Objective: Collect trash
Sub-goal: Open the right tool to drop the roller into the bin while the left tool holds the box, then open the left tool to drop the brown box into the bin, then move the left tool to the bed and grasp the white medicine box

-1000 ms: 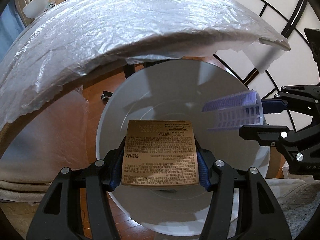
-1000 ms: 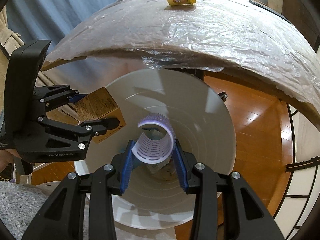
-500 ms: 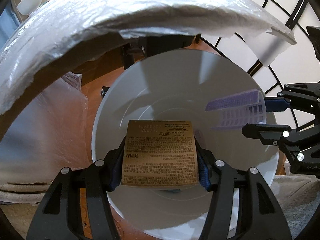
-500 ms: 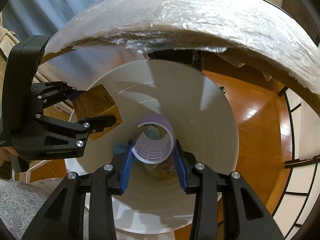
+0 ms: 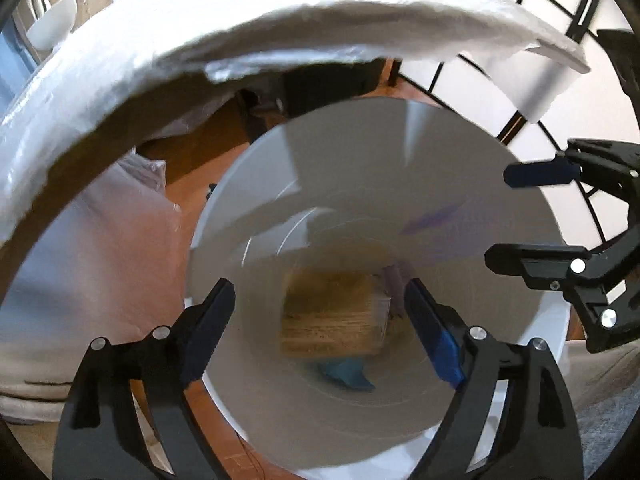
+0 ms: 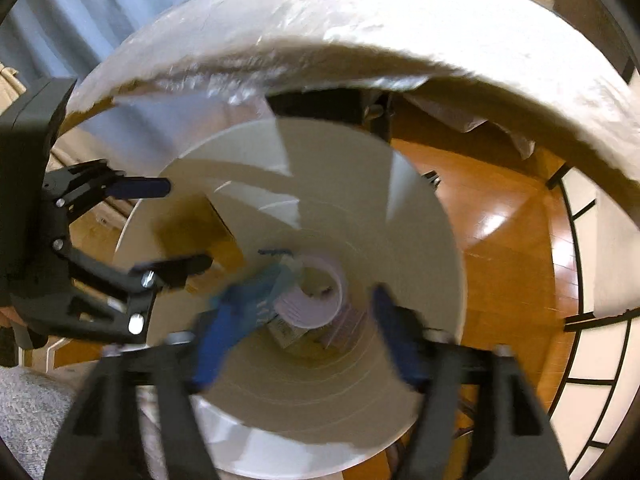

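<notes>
Both items (image 5: 332,316) below spread claws (image 5: 320,320)

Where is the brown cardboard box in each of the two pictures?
Left wrist view: the brown cardboard box is low in the middle, blurred, down inside the white round bin.
Right wrist view: the same box is left of middle, blurred, inside the bin.
Shared landmark: the white round bin, seen from above in both.
</notes>
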Tool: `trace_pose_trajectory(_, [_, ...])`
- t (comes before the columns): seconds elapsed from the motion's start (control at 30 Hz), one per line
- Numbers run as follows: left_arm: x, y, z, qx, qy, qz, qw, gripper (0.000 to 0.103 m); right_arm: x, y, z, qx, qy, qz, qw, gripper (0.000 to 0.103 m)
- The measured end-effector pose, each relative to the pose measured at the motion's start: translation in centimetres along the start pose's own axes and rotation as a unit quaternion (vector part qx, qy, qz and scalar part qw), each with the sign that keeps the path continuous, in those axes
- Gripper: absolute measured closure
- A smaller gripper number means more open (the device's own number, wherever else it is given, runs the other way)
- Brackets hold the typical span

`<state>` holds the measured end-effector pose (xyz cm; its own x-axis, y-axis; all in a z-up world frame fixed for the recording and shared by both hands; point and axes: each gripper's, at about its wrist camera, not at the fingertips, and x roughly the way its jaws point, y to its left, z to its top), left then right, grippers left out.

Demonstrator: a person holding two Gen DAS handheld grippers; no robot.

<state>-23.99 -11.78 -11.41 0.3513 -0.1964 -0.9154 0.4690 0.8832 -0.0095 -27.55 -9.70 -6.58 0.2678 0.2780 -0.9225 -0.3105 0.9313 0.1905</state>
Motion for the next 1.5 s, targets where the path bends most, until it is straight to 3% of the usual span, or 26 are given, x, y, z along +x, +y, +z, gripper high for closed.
trace_pose_trajectory(0.1, [0.1, 0.3, -0.1, -0.006, 0.003, -0.003, 1.0000, 0.015, -0.3, 0.1, 0.1, 0.003, -0.002, -0.004, 1.000, 0.027])
trace_pose_trajectory(0.27, [-0.5, 0.8, -0.1, -0.014, 0.003, -0.008, 0.9999, 0.015, -1.6, 0.1, 0.2, 0.002, -0.018, -0.007, 1.000, 0.014])
trace_pose_trajectory(0.47, [-2.1, 1.3, -0.5, -0.022, -0.004, -0.012, 0.9997, 0.015, -4.1, 0.6, 0.1, -0.009, -0.047, -0.010, 0.999, 0.006])
trace_pose_trajectory(0.57, [-2.3, 1.3, -0.5, -0.029, -0.001, -0.014, 0.9995, 0.010, -4.5, 0.9, 0.2, -0.011, -0.048, -0.010, 0.999, 0.005])
trace_pose_trajectory(0.83, [-3.8, 1.2, -0.3, -0.036, -0.006, -0.008, 0.9993, 0.010, -5.3, 0.6, 0.4, 0.022, -0.058, -0.003, 0.998, 0.005])
trace_pose_trajectory(1.07, [-5.8, 1.4, 0.0, -0.051, -0.022, -0.008, 0.9984, 0.010, -6.3, 1.0, 0.4, 0.023, -0.061, -0.021, 0.998, 0.005])
trace_pose_trajectory(1.5, [-13.0, 3.4, 2.5, -0.062, -0.095, -0.002, 0.9936, 0.010, -11.8, 1.5, 4.0, 0.022, -0.158, -0.028, 0.987, 0.005])
